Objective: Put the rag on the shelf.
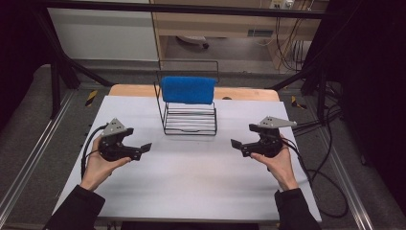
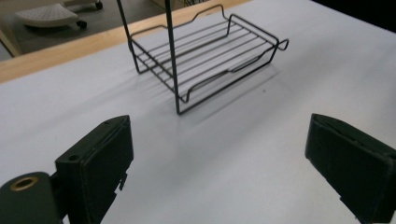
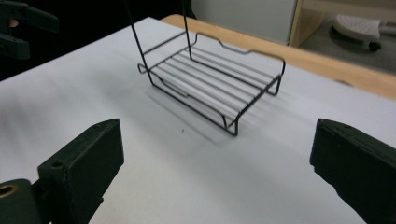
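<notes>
I hold my left gripper (image 1: 143, 149) low over the white desk (image 1: 191, 177), its jaws spread wide with nothing between them. My right gripper (image 1: 237, 144) sits opposite, likewise released and empty. Between them and farther back stands the black wire rack (image 1: 190, 123), upright on the desk, well apart from both grippers. A blue rectangular cloth (image 1: 187, 89) hangs over its top bar, above the rack's slatted tray.
</notes>
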### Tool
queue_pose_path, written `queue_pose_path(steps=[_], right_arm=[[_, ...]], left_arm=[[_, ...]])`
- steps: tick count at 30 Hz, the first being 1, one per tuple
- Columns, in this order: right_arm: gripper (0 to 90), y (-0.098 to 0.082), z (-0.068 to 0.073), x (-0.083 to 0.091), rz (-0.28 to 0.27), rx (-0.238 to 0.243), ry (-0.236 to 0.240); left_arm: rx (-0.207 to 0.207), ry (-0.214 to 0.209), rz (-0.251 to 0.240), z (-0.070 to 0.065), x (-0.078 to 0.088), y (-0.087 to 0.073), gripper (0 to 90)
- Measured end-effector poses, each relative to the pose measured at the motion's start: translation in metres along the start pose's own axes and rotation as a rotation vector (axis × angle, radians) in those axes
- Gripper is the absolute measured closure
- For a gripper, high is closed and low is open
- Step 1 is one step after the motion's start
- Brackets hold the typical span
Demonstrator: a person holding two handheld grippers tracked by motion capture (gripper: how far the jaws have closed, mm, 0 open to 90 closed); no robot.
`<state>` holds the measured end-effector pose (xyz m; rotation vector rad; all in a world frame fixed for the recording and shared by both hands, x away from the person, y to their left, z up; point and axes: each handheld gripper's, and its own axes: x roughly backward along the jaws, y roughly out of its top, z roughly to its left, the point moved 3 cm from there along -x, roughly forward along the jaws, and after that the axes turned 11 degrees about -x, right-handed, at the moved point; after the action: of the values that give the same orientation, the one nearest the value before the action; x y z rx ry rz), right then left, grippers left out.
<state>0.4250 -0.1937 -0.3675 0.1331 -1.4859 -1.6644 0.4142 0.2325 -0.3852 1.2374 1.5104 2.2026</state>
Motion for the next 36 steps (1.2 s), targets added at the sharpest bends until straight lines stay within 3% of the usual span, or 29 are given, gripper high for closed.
queue_pose_path(steps=[11, 22, 28, 36], right_arm=[[0.8, -0.056, -0.019, 0.001, 0.067, -0.058, -0.009], [0.6, -0.097, -0.04, 0.017, 0.096, -0.08, -0.028], [0.6, -0.109, -0.045, 0.027, 0.096, -0.098, -0.033], [0.6, -0.11, -0.046, 0.027, 0.1, -0.098, -0.044]], left_arm=[[0.023, -0.014, 0.028, -0.005, -0.001, -0.053, 9.1], [0.026, -0.012, 0.043, -0.003, 0.003, -0.081, 10.8], [0.017, -0.016, 0.063, -0.007, 0.003, -0.094, 10.8], [0.024, -0.015, 0.058, -0.008, 0.004, -0.097, 10.7]])
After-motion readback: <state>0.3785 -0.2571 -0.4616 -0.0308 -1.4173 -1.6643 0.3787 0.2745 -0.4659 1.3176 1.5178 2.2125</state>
